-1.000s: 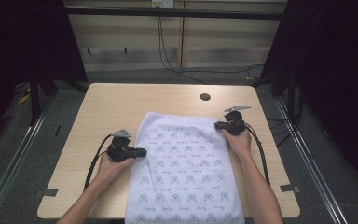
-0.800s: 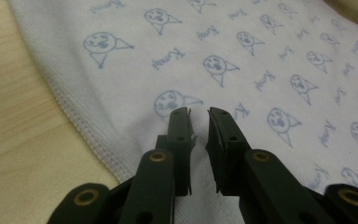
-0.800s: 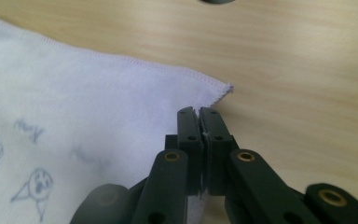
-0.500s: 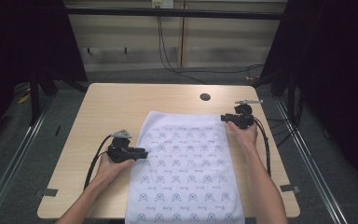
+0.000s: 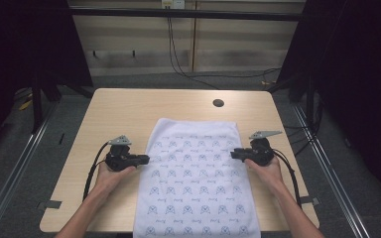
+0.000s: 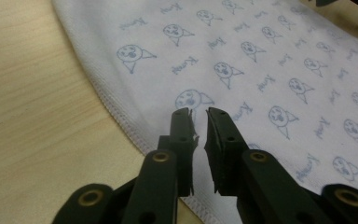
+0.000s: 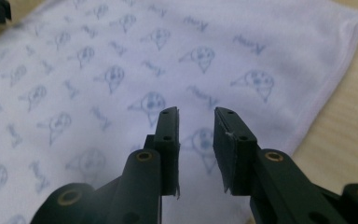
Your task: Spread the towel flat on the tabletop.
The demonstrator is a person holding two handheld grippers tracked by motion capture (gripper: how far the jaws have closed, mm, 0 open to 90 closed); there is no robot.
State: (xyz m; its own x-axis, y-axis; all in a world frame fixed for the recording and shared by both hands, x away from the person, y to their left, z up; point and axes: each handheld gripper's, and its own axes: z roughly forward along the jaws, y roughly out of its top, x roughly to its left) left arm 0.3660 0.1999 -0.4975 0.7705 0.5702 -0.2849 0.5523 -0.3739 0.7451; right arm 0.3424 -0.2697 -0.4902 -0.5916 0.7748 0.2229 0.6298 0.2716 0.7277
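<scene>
A white towel (image 5: pixel 193 183) with a blue printed pattern lies flat on the wooden table (image 5: pixel 129 109), its near end hanging over the front edge. My left gripper (image 5: pixel 146 159) lies at the towel's left edge, pointing inward. In the left gripper view (image 6: pixel 198 112) its jaws have just been closing and stand a narrow gap apart over the hem, nothing between them. My right gripper (image 5: pixel 233 154) sits at the towel's right edge. In the right gripper view (image 7: pixel 196 112) its jaws have just been closing a little and stand open above the cloth (image 7: pixel 98 56), empty.
A small black round hole (image 5: pixel 218 103) sits in the tabletop beyond the towel's far edge. Bare wood lies left, right and beyond the towel. Dark curtains and metal frame rails flank the table.
My right gripper has left the towel's far right corner and come back toward the person along the right edge. The left gripper stays at the left edge.
</scene>
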